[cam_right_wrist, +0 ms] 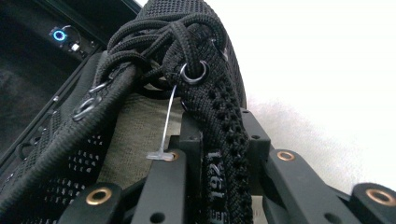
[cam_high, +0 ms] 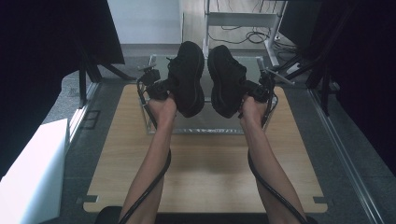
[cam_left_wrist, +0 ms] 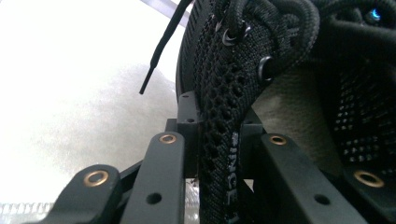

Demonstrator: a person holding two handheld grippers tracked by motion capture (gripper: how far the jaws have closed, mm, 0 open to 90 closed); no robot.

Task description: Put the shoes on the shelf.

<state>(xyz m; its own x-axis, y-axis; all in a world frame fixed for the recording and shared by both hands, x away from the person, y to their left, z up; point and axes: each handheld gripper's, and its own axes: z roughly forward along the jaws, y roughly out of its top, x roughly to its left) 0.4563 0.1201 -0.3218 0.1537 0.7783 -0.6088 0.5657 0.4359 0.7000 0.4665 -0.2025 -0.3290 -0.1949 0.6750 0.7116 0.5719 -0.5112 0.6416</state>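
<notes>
**benchwatcher:** Up over the far half of the table (cam_high: 205, 172), both grippers are in the air, each with a shoe. The left gripper (cam_high: 161, 87) has its jaws pinched on the mesh collar edge of the left shoe (cam_high: 187, 77). In the left gripper view the collar strip (cam_left_wrist: 219, 154) runs straight down between the two black jaws, and a loose lace end (cam_left_wrist: 161, 49) hangs off to the side.

**solejunkie:** Same deal on the other side?

**benchwatcher:** Pretty much a mirror. The right gripper (cam_high: 259, 89) is clamped on the collar of the right shoe (cam_high: 226, 79). In the right gripper view the strip with printed numbers (cam_right_wrist: 219, 177) sits between the jaws, the knotted laces (cam_right_wrist: 163, 37) are bunched right above them, and a thin clear plastic tag pin (cam_right_wrist: 164, 135) dangles by the eyelet.

**solejunkie:** How are the shoes sitting relative to the grippers?

**benchwatcher:** Each shoe rises above and inward from its gripper, soles facing the camera in the high view, toes pointing up and away. The two soles are just beside each other with a narrow gap. Below and behind them, a clear bin with a metal frame (cam_high: 154, 126) rests toward the table's far edge.
</notes>
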